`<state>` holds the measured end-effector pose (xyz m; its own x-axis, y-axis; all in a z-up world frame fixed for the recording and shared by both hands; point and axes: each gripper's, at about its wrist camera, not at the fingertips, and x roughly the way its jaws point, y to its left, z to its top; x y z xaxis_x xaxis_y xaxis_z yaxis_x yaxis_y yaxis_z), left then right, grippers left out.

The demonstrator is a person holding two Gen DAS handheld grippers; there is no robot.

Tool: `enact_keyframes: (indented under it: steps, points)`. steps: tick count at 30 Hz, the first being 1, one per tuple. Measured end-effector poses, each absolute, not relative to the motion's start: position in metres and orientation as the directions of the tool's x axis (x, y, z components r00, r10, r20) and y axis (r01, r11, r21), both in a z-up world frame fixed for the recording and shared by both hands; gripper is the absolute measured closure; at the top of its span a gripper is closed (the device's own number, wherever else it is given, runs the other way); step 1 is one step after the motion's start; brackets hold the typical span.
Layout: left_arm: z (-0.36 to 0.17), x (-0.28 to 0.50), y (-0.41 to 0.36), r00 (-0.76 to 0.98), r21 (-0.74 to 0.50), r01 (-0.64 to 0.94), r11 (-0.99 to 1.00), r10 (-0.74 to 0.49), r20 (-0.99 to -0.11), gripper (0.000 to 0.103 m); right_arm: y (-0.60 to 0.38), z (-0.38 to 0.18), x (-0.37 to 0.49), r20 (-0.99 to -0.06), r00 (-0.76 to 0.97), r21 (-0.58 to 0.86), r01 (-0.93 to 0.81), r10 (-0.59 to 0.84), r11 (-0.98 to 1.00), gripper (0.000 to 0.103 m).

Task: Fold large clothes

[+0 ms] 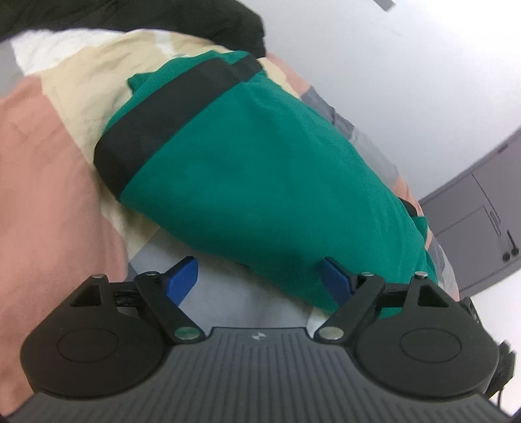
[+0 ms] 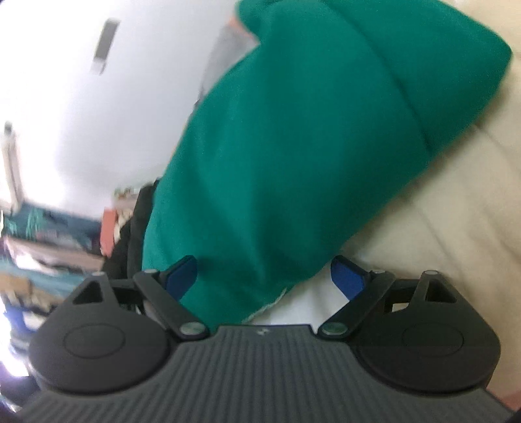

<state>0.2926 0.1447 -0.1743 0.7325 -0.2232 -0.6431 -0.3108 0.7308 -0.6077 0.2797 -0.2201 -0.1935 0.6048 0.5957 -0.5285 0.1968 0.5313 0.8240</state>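
Note:
A large green garment [image 1: 260, 169] with a wide black band [image 1: 156, 120] lies folded on a patchwork bed cover [image 1: 49, 162]. My left gripper [image 1: 260, 279] is open, its blue fingertips [image 1: 182, 276] spread just short of the garment's near edge. In the right wrist view the same green garment [image 2: 293, 146] fills the middle, lying on cream bedding [image 2: 439, 227]. My right gripper [image 2: 265, 279] is open, with the garment's near corner lying between its spread blue fingertips [image 2: 348, 279]. Neither gripper holds anything.
A black cloth [image 1: 130, 16] lies at the far end of the bed. A grey cabinet [image 1: 482, 227] stands at the right by a white wall. In the right wrist view, a dark cloth [image 2: 133, 234] and blurred clutter [image 2: 49, 244] sit at the left.

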Motion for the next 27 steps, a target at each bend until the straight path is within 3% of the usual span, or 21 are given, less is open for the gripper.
enact_keyframes:
  steps: [10,18,20,24,26,27]
  points:
    - [-0.189,0.296,0.166,0.756,-0.719,-0.354,0.597,-0.270,-0.596,0.012,-0.238,-0.208,0.275,-0.417,0.730,0.905,0.281,0.542,0.318,0.012]
    - [-0.211,0.300,0.199,0.839,-0.883,-0.338,0.326,-0.319,-0.440,0.014,-0.230,-0.214,0.276,-0.410,0.742,0.905,0.257,0.530,0.339,0.010]
    - [-0.218,0.306,0.200,0.838,-0.893,-0.340,0.296,-0.336,-0.431,0.028,-0.226,-0.213,0.276,-0.406,0.752,0.899,0.226,0.520,0.376,0.012]
    - [-0.214,0.307,0.198,0.836,-0.878,-0.346,0.330,-0.317,-0.448,0.053,-0.236,-0.210,0.281,-0.418,0.754,0.878,0.194,0.506,0.437,0.037]
    - [-0.208,0.303,0.197,0.843,-0.879,-0.337,0.338,-0.307,-0.441,0.075,-0.238,-0.205,0.280,-0.416,0.755,0.873,0.174,0.508,0.456,0.048]
    - [-0.205,0.299,0.196,0.847,-0.878,-0.333,0.344,-0.301,-0.439,0.078,-0.239,-0.201,0.278,-0.414,0.755,0.868,0.159,0.509,0.470,0.053]
